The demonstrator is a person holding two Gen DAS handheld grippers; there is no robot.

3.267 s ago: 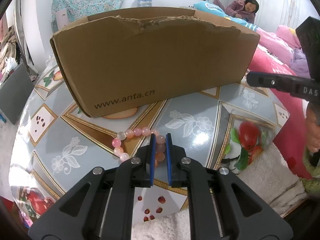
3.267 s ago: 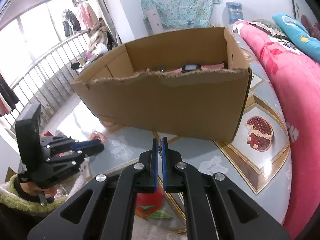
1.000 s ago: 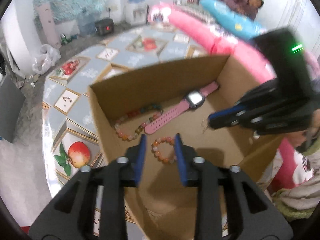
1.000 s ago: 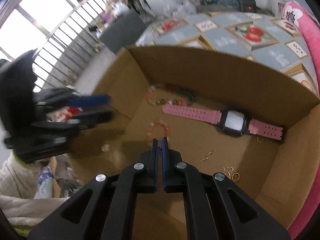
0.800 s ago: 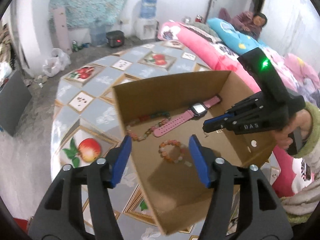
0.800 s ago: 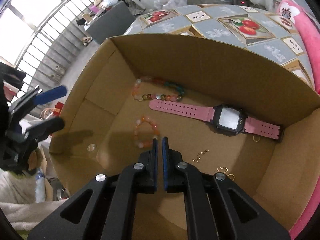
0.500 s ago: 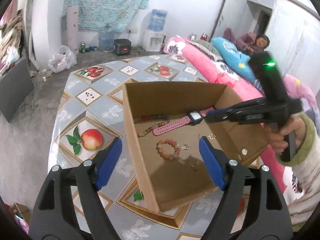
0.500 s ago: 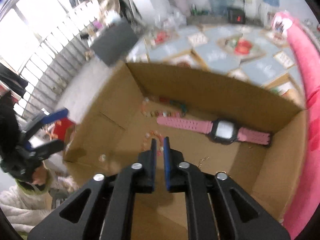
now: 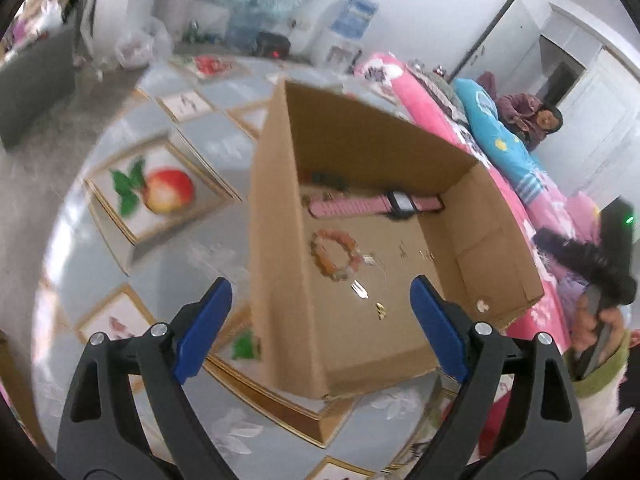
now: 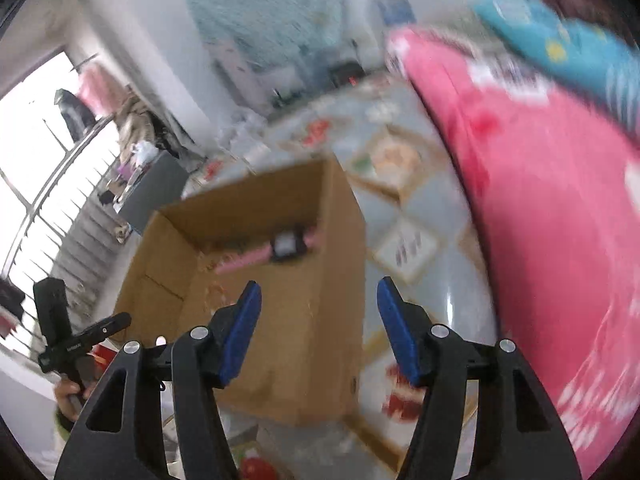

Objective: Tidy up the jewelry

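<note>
An open cardboard box point(image 9: 276, 248) stands on the patterned table point(image 9: 160, 248). Inside lie a pink watch point(image 9: 360, 205), a pink-orange bead bracelet point(image 9: 334, 254), another bead string at the far wall and small gold pieces point(image 9: 380, 308). My left gripper point(image 9: 320, 320) is wide open and empty, held above the box's near corner. My right gripper point(image 10: 318, 328) is open and empty, above the box's right side point(image 10: 316, 320); the watch point(image 10: 286, 250) shows inside. That view is blurred by motion. The right gripper also shows in the left wrist view point(image 9: 580, 256).
A pink quilt point(image 10: 540, 220) borders the table on the right. A person sits at the back point(image 9: 536, 116). A water dispenser point(image 9: 352, 20) and a grey cabinet point(image 9: 36, 76) stand beyond the table. The left gripper shows at left in the right wrist view point(image 10: 80, 340).
The bracelet went from the table into the box, and my left gripper opened and drew back. My right gripper, shut a moment ago, has opened and pulled up and away from the box.
</note>
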